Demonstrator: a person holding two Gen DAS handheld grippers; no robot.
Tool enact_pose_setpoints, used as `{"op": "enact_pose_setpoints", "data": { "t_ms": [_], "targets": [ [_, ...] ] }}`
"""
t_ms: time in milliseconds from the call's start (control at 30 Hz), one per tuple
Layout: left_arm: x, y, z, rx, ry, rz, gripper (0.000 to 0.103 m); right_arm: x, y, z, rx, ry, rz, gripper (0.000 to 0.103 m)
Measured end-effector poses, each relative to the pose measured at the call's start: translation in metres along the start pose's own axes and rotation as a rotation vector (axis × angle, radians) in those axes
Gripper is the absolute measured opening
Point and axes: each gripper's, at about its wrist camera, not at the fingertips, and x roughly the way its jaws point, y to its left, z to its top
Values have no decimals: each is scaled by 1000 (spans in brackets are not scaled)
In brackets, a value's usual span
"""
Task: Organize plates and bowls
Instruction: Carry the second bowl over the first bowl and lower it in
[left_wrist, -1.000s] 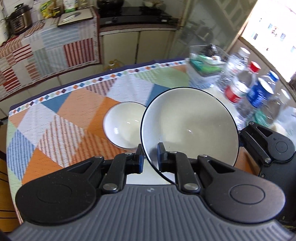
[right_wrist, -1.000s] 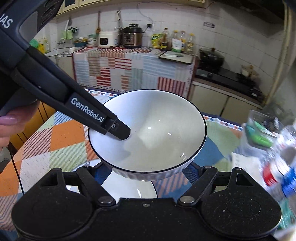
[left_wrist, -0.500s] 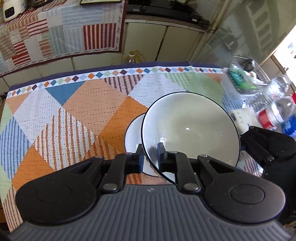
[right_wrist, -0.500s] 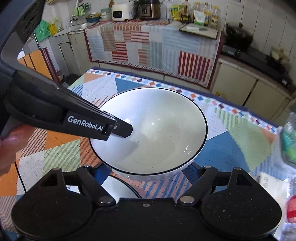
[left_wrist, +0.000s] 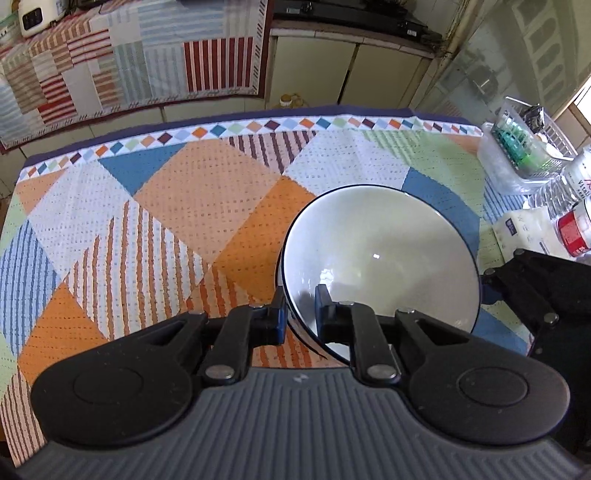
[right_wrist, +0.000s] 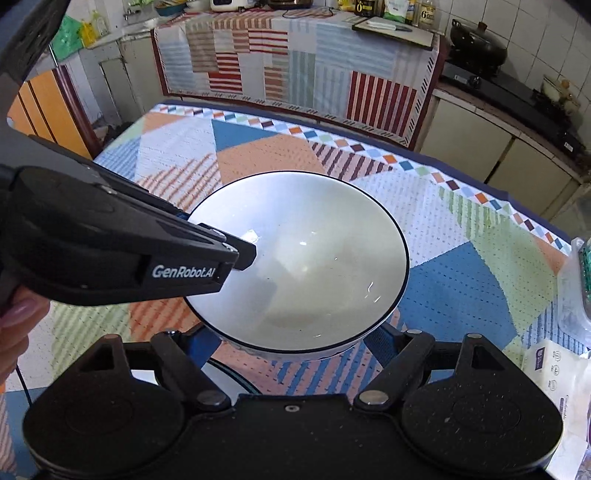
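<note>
A large white bowl (left_wrist: 380, 258) with a dark rim hangs just above the patchwork tablecloth (left_wrist: 166, 221). My left gripper (left_wrist: 300, 306) is shut on its near rim, one finger inside and one outside. In the right wrist view the same bowl (right_wrist: 306, 258) sits between the wide-set fingers of my right gripper (right_wrist: 290, 339), whose blue pads press its lower wall on both sides. A smaller white bowl (right_wrist: 225, 373) lies under the large one, almost fully hidden; only a sliver of it (left_wrist: 334, 349) shows in the left wrist view.
Water bottles (left_wrist: 576, 229), a clear plastic box (left_wrist: 517, 155) and a white packet (left_wrist: 524, 229) crowd the table's right edge. A person's hand (right_wrist: 18, 317) holds the left gripper. Cabinets and a cloth-draped counter stand beyond the table.
Both grippers have come down with the large bowl and carried it over the smaller bowl, which showed to its left before and is now nearly covered.
</note>
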Motion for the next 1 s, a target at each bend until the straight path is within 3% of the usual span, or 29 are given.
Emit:
{"op": "enact_pose_setpoints", "data": {
  "t_ms": [133,267,467,700,1000],
  "targets": [
    [3,-3,2,10,-15,26,14,3,2,0,-5,-13,-33,89],
    [5,-1,3,-14,-10,19,29,7,2,1,-1,-1,-40,93],
    [-2,-2,1,-18,-41,10,30,7,6,-5,-20,-8,-75,94],
    [-37,-1,2,4,-84,-21,33,-2,5,-16,64,-38,-61,94],
    [-96,-14,-16,78,-126,-68,41,-41,14,-32,79,-83,-72,94]
  ]
}}
